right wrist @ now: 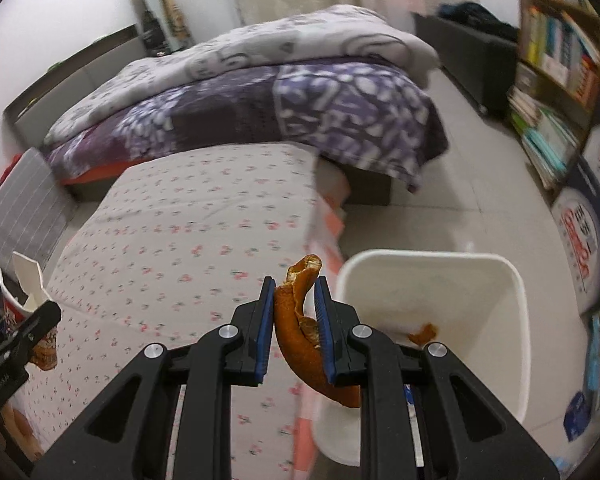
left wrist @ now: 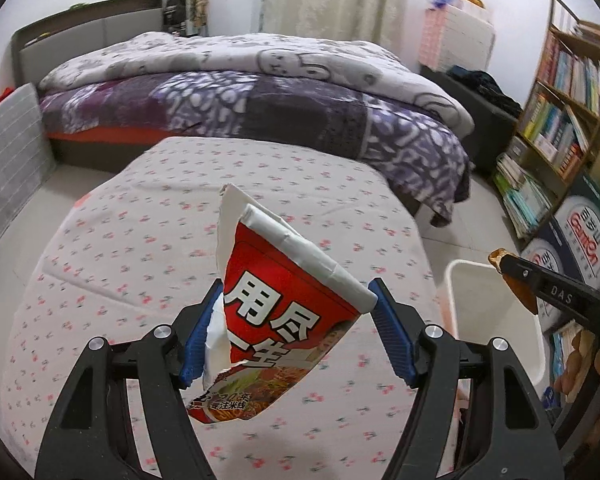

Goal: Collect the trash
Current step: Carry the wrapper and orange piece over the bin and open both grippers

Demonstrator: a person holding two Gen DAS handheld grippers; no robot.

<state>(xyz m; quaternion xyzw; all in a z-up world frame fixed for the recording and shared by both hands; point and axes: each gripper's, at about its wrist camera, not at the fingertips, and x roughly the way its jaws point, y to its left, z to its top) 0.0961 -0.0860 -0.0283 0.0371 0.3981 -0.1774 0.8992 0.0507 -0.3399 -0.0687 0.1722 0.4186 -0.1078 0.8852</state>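
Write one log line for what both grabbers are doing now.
left gripper: holds cup | right gripper: holds peel | bin: beside table

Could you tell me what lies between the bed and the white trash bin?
Bare pale floor tiles separate the bed from the white trash bin; the right wrist view shows it.

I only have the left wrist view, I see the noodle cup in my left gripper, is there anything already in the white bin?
Observer: Yes. The right wrist view shows one small orange scrap on the floor of the white bin.
Operator: What exactly is the right gripper carrying?
Observer: The right gripper is shut on a curled orange peel, which hangs below its pads.
Operator: Is it over the bin?
Observer: Not quite; it is by the bin's left rim, at the edge of the floral-covered table.
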